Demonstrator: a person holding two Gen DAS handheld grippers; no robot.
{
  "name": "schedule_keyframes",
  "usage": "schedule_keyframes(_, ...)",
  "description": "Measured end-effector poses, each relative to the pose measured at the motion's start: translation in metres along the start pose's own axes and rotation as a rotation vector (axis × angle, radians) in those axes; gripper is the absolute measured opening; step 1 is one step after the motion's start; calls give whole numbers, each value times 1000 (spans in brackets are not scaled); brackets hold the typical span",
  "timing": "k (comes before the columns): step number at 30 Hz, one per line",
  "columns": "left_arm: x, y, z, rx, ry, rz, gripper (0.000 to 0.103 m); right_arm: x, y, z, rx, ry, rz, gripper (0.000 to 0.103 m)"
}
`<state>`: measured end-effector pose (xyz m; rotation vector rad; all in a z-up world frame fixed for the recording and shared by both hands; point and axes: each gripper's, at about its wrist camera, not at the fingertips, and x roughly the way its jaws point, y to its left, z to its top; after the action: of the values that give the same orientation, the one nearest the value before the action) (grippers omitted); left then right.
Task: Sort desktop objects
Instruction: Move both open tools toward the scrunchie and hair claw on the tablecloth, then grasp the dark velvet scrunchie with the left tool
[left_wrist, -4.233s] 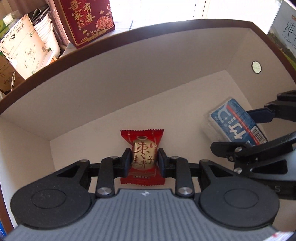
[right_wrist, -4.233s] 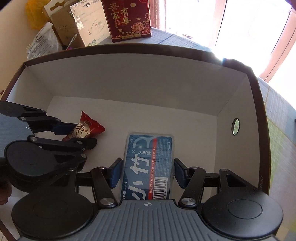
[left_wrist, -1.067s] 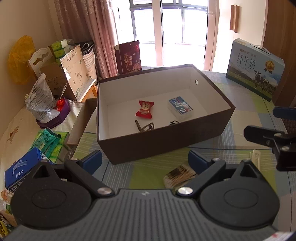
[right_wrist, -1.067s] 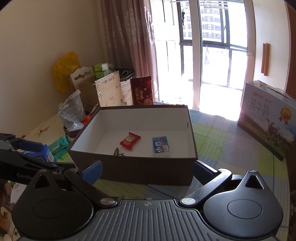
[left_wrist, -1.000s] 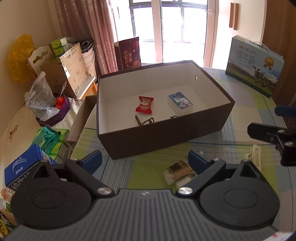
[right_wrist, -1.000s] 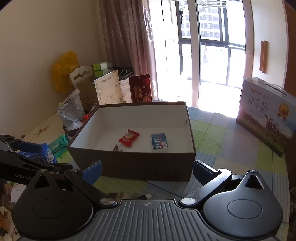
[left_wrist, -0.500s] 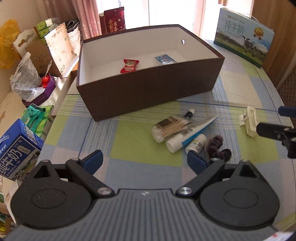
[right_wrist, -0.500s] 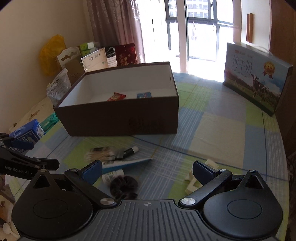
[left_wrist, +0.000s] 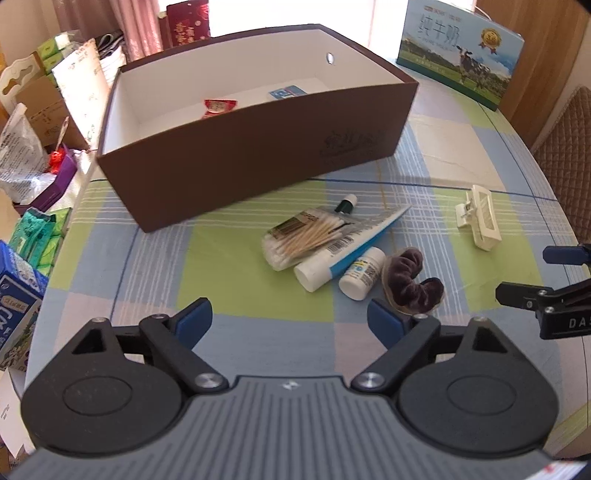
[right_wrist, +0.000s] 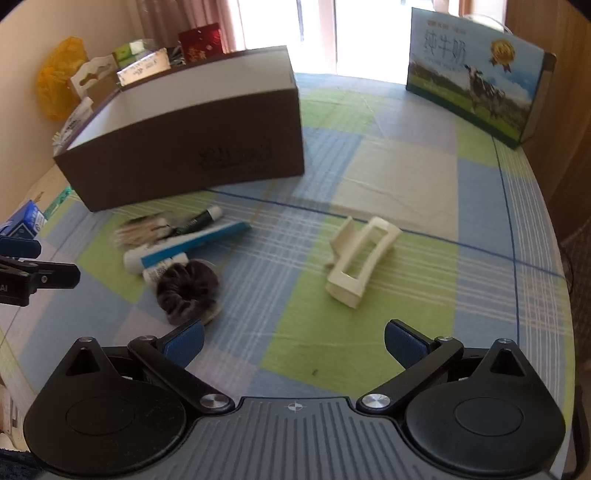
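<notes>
- Presently, bench (left_wrist: 229, 269): checked cloth, sorting partly done.
- Brown box (left_wrist: 258, 147): holds a red sweet packet (left_wrist: 218, 106) and a blue-labelled floss case (left_wrist: 287, 92).
- Milk carton case (right_wrist: 476, 79), "纯牛奶", stands well behind.
- Loose near the box: toothpaste tube (left_wrist: 351, 247), cotton swabs (left_wrist: 303, 238), brown scrunchie (right_wrist: 186, 290), cream hair claw (right_wrist: 364, 256), small bottle (left_wrist: 362, 273).
- Left gripper (left_wrist: 290, 321): spread, jaws just narrowing, nothing between.
- Right gripper (right_wrist: 293, 343): spread, empty.

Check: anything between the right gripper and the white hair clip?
Nothing: right wrist view shows only bare tablecloth between the right gripper and white hair clip.
</notes>
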<state>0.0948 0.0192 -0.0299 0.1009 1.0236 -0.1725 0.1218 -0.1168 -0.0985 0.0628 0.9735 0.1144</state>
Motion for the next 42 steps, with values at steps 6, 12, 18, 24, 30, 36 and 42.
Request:
schedule_keyframes(6,16,-20,1,75,25,-88,81,3,-15,-5,31,30,-43,101)
schedule_keyframes(12,24,-51,0,267,-22,-223,77,2,-37,-16,94,53,-93,101)
schedule_keyframes(18,40,-71,4,431,-48,-287,68,-4,-63,-30,166,74,-139,101)
schedule_keyframes(24,56,-89,5,539,-49,-304,67,-9,-77,-42,231,93,-163,101)
schedule_keyframes(30,74,-99,-2,580,-38,-266,51,-8,-78,-44,242,96,-158,101)
schedule_keyframes(36,70,-96,-14,595,-50,-245,32,-4,-74,-42,222,101,-143,101)
schedule_keyframes(42,53,-78,-30,520,-27,-256,28,1,-64,-38,188,97,-111,101)
